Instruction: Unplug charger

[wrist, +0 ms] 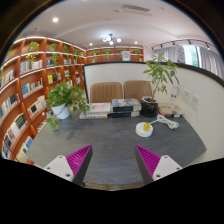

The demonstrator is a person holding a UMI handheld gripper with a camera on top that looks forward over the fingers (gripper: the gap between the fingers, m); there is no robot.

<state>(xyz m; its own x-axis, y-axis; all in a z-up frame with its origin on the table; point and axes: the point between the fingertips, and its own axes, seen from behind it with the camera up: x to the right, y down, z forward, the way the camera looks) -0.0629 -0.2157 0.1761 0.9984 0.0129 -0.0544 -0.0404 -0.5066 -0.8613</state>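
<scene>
Tongs [113,160] spread and empty, white charger [145,127] on grey table [110,145] beyond them

Gripper [111,163] fingers spread wide apart, nothing between them; magenta pads [79,158] face inward. Fingers hover over grey table [105,140]. Beyond fingers, well apart: white charger [146,127] w/ yellow spot, white cable [166,122] running to its right. Far table edge: potted plant [63,99] at left, book stack [96,110], black box [122,105]. Two tan chairs [105,92] behind table. Bookshelves [30,75] along left wall.
</scene>
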